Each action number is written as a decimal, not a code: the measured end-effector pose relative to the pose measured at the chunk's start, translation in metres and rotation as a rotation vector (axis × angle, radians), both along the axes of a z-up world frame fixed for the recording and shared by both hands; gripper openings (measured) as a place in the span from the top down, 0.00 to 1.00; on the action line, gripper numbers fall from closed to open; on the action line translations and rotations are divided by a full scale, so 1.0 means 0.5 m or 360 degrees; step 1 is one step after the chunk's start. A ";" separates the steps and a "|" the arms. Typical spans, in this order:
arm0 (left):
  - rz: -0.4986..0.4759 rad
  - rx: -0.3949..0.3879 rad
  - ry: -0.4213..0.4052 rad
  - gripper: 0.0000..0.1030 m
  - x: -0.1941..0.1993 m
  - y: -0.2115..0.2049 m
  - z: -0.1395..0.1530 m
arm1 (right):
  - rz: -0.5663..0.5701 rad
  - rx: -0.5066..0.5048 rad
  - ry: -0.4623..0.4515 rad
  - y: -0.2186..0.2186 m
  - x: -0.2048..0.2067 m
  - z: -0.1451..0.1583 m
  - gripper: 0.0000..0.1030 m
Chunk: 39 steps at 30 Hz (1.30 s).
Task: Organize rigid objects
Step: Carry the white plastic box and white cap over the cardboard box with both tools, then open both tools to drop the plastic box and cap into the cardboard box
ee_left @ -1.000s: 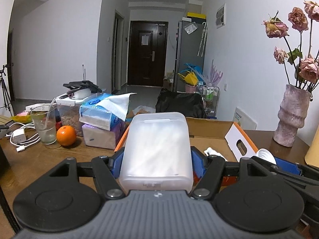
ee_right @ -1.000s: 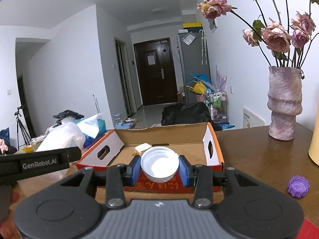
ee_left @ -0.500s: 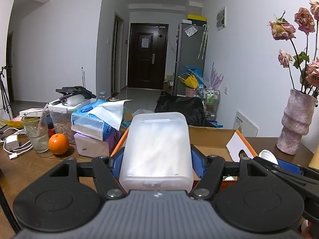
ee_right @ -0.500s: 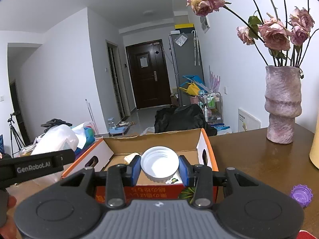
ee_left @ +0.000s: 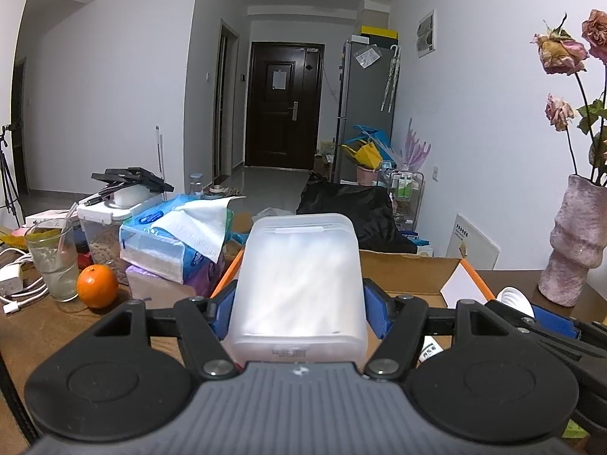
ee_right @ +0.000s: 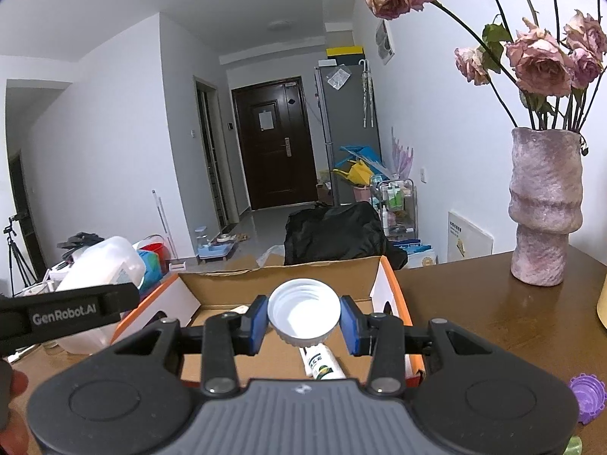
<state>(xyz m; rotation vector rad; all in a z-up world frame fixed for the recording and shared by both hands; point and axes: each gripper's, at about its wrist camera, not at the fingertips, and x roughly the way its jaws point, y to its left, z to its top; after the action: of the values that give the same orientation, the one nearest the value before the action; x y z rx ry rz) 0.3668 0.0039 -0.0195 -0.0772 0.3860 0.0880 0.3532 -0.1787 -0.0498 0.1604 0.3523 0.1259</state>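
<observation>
Two grips we note — left gripper point(ee_left: 297, 313) clamps a translucent container point(ee_left: 297, 280), right gripper point(ee_right: 303, 320) pinches a white cap point(ee_right: 303, 311) — both above the cardboard box point(ee_right: 288, 278).

Both cameras sit low behind their own grippers, close over the brown wooden worktop point(ee_left: 22, 341), facing down the room toward the dark wooden door point(ee_left: 280, 106) at 12 o'clock. They share the open orange-edged cardboard box point(ee_right: 292, 276) and the mottled pink ceramic vase point(ee_right: 544, 212) at 3 o'clock; the right view stands nearer the vase.
</observation>
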 end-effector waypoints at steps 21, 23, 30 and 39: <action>0.0027 0.0043 -0.0019 0.35 0.111 -0.016 -0.003 | -0.0051 -0.0031 0.0041 0.013 0.095 -0.020 0.62; 0.0031 0.0056 -0.0014 0.35 0.123 -0.018 -0.005 | -0.0051 -0.0042 0.0048 0.017 0.101 -0.024 0.62; 0.0034 0.0072 0.0019 0.35 0.160 -0.021 -0.017 | -0.0060 -0.0046 0.0100 0.015 0.129 -0.037 0.62; 0.0031 0.0096 0.0120 0.35 0.202 -0.019 -0.049 | -0.0084 -0.0058 0.0177 0.010 0.167 -0.059 0.62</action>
<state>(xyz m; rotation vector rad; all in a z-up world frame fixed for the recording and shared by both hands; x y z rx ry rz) 0.4677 -0.0056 -0.0440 -0.0181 0.4579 0.1217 0.4368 -0.1736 -0.0793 0.1408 0.4607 0.0587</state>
